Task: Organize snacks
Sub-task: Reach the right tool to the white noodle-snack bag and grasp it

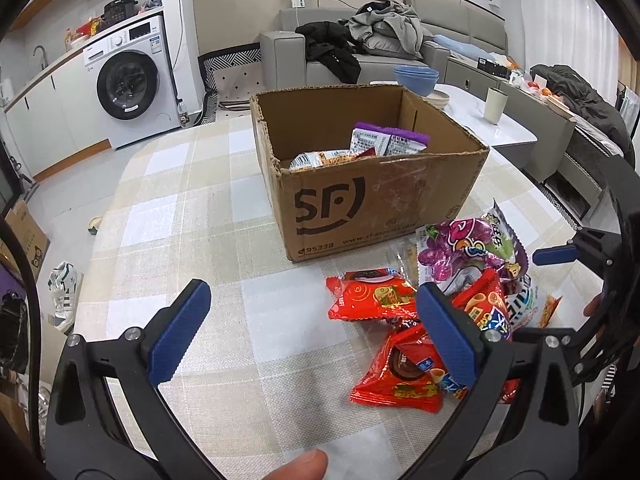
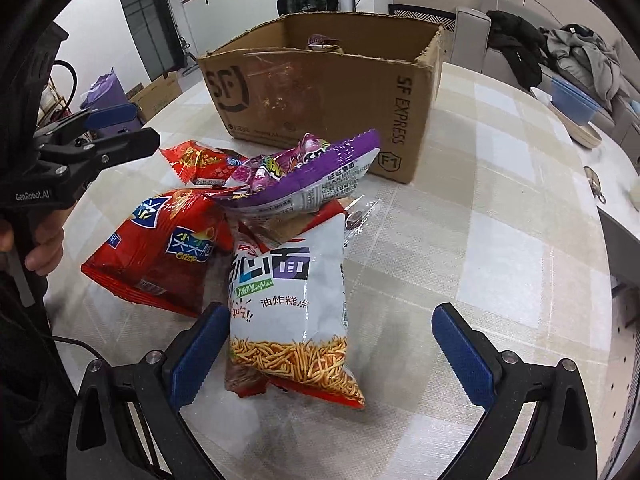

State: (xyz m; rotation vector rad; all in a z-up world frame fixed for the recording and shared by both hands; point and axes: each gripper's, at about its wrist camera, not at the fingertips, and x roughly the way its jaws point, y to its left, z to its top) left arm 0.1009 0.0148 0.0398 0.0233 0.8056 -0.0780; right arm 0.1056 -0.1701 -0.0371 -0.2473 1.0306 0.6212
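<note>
Both tongs wide, nothing held. My right tongs (image 2: 326, 354) straddle the near end of the white noodle-snack bag (image 2: 288, 312), flat on the worktop (image 2: 500, 240); its long axis runs away from me toward the cardboard box (image 2: 320, 92). Left tongs (image 1: 316, 334) hover beside the red packets (image 1: 370, 298), farther off.

Left gripper (image 1: 312, 336) and right gripper (image 2: 326, 346) are showing black arms, silver screws, ribbed blue pads (image 2: 196, 354); white "GenRobot.AI" lettering marking one body.
</note>
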